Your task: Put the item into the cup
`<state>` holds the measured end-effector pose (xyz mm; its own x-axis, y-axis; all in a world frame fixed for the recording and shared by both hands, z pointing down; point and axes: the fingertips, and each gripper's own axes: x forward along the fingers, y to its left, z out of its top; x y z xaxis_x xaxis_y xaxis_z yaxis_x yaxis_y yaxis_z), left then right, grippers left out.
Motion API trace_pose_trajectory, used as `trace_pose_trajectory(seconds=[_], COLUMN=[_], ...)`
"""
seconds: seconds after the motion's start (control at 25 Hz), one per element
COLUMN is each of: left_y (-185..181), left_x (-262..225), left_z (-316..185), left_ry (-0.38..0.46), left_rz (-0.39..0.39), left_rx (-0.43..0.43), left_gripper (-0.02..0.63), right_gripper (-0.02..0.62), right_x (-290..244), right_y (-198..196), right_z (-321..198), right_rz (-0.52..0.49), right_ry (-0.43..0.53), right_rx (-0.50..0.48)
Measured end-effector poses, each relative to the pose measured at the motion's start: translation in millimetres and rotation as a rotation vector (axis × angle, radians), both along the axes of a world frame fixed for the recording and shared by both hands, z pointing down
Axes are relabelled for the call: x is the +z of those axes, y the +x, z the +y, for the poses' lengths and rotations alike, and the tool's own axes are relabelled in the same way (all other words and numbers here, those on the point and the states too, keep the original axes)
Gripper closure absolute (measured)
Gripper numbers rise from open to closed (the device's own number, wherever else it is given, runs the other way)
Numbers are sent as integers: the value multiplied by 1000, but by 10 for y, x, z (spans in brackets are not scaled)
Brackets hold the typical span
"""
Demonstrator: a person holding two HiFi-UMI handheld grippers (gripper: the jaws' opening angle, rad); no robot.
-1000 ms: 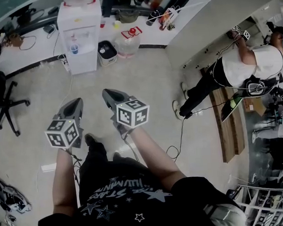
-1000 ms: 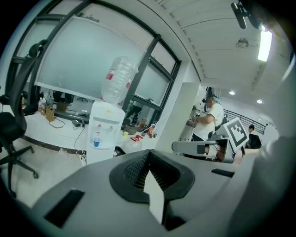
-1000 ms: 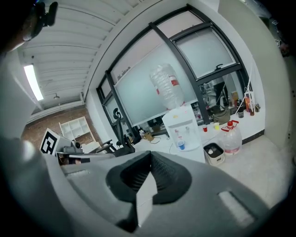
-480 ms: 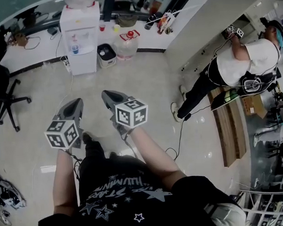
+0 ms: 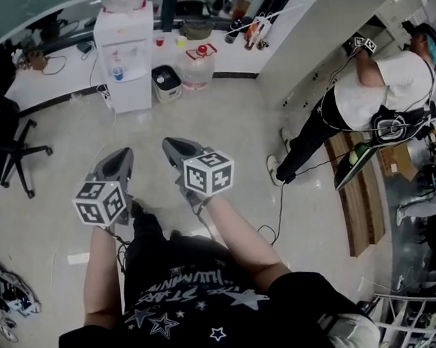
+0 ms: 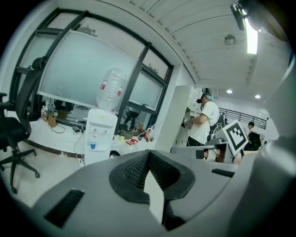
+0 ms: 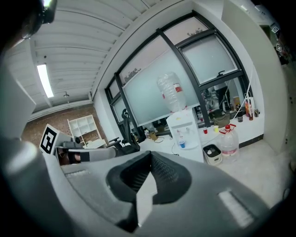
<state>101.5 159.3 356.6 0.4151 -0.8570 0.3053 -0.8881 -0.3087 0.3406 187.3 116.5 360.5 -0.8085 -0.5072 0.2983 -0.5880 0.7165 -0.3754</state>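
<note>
Glossy pale floor (image 5: 226,122), white water dispenser (image 5: 127,65), office chair (image 5: 11,146)

White print on the person's black T-shirt (image 5: 181,297), seen upside down, includes the word "STARS" among star shapes; the rest is unclear.

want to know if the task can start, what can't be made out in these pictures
- The item: in no view.
- Which cup: cups on the white ledge, head view, too small.
- What lies below: gripper views, blocked by the left gripper and right gripper, jaws shut.
- What the other person handles: head view, too small.
</note>
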Motion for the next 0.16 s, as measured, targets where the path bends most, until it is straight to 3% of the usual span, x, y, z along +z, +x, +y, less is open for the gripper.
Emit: trace_pose_trajectory(seconds=[0.16], left_y=[127], left_x=[10], left_z=[53], left_ry=[1], left_rz=[-6], left_rx=[9], left_gripper=[600], right_gripper=[595], right_x=[29], right_y=[112], right_z=[65], right_rz=[1], right_ry=[-8], right_rx=[7])
